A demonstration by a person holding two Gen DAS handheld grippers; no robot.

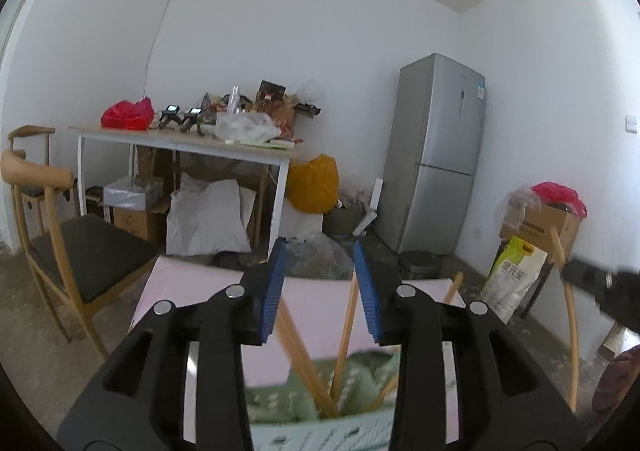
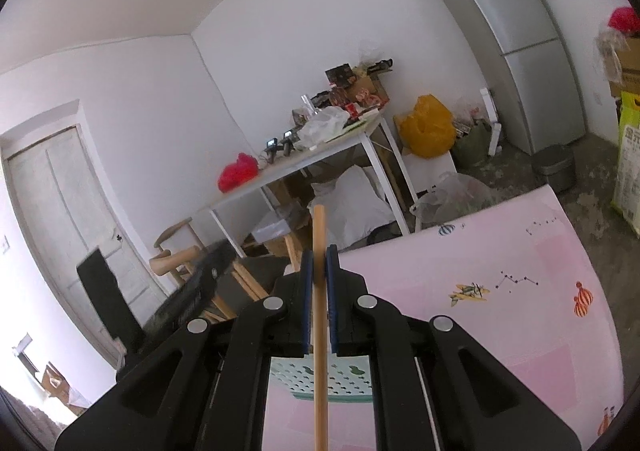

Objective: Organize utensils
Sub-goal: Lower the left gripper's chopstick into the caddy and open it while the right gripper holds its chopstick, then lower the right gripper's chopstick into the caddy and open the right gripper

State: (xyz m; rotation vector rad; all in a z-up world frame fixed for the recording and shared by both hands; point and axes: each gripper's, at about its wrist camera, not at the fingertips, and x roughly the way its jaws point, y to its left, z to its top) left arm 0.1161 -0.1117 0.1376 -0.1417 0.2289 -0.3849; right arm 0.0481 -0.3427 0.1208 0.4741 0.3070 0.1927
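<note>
Between the clamped pads of the right hand-held gripper (image 2: 319, 271) stands a wooden chopstick (image 2: 319, 331), upright.

chopsticks (image 1: 347, 315): about 5 | holder (image 1: 360, 371): 1 | chairs (image 1: 72, 251): 2

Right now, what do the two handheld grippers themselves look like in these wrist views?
Both match: the left gripper and right gripper have glossy black plastic linkage bodies with long cut-out slots and round silver pivot pins. Each finger ends in a blue ribbed pad. No cables, printed markings, hands or sleeves can be made out on them.
</note>
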